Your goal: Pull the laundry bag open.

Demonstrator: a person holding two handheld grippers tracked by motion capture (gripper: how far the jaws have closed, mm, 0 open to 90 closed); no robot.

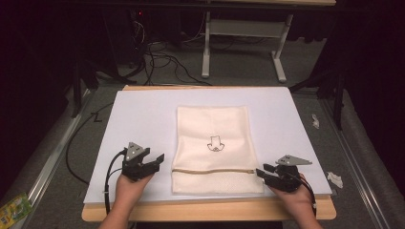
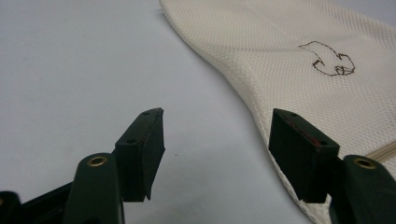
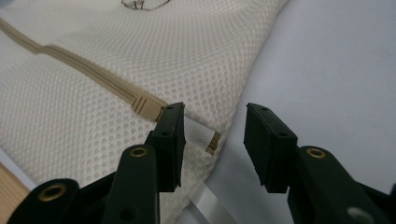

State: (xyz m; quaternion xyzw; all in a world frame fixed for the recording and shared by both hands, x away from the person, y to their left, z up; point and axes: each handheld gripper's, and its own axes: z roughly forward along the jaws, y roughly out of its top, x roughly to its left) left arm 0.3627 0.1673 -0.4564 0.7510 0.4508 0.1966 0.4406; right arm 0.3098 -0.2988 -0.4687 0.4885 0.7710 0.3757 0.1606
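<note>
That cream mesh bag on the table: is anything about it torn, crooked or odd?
Nothing stands out. The mesh bag lies flat and square on the white sheet, its zipper closed, both claws open beside it.

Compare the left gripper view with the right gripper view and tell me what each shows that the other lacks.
Left gripper view: the open left hand-held gripper at the mesh bag's curved edge, and the whole brown drawing on it.

Right gripper view: the open right hand-held gripper at the beige zipper's end, plus a wooden table edge.

Both: the same cream bag, lying on the white sheet.
</note>
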